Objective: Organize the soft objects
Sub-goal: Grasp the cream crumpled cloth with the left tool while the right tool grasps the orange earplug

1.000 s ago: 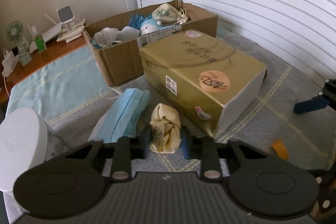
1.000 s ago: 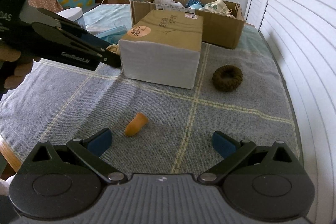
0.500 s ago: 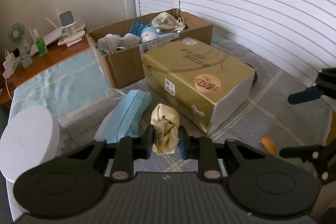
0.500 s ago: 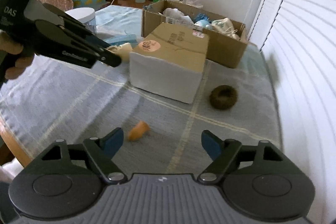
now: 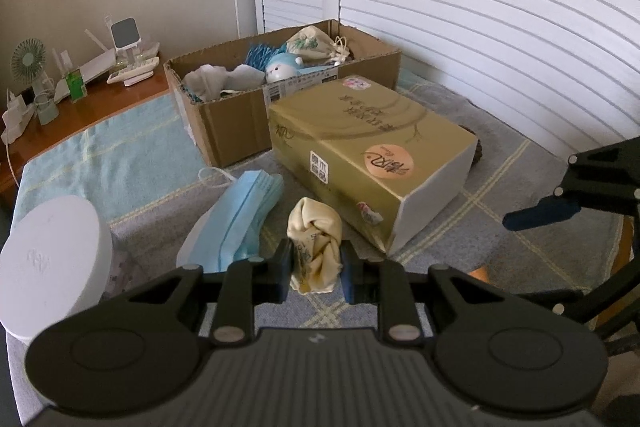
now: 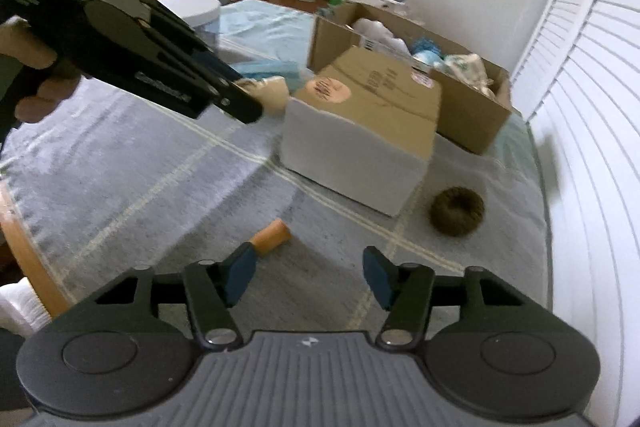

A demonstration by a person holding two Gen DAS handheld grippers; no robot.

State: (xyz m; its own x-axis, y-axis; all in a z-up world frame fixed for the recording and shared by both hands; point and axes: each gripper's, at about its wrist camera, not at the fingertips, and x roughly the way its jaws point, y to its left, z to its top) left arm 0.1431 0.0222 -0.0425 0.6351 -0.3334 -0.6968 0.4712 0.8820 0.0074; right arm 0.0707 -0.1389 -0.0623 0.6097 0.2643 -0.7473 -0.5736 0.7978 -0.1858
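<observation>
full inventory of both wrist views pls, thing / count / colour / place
cardboard box: 1, brown, far end of blanket, soft items inside
tissue pack: 1, gold and white, in front of the box
face masks: 1 stack, light blue, left of tissue pack
cloth bundle: 1, cream, between left claw's pads
finger-shaped piece: 1, orange, on blanket by right claw
scrunchie: 1, brown, right of tissue pack
round container: 1, white, left edge
blanket: 1, grey-blue check
desk fan: 1, green-white, side shelf
left claw: shut on cloth bundle
right claw: closing, nothing between pads
hand: 1, holding left claw
</observation>
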